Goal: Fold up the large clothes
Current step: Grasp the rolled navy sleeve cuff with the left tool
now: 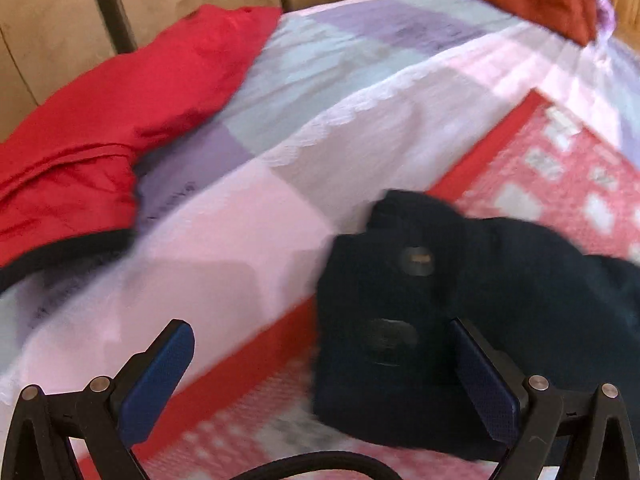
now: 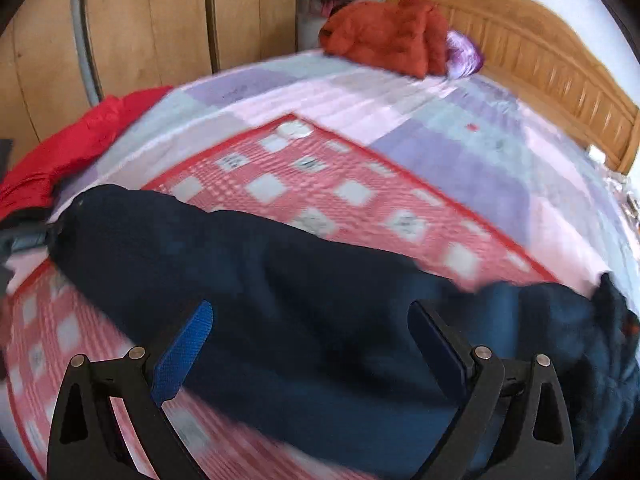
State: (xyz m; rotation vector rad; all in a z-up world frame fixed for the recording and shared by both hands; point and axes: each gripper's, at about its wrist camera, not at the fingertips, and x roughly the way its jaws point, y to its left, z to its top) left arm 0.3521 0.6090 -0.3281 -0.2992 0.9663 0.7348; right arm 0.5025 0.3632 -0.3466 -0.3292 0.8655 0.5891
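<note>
Navy trousers [image 2: 280, 280], lengthwise left-right, waistband [image 1: 400, 280] left

A bed [image 2: 500, 168] covered in pastel pink, lilac and grey patchwork fills the room, daylight falling across it. A carved wooden headboard [image 2: 540, 68] rises at its far end; pale wooden panelling [image 2: 168, 24] stands left of the headboard.

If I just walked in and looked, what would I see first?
Probably the big dark navy garment sprawled across the red checked mat on the bed, right in front of both open grippers, the left and the right. Next, the bright red jacket lying at the bed's left edge, and the rust-orange bundle up by the wooden headboard.
</note>
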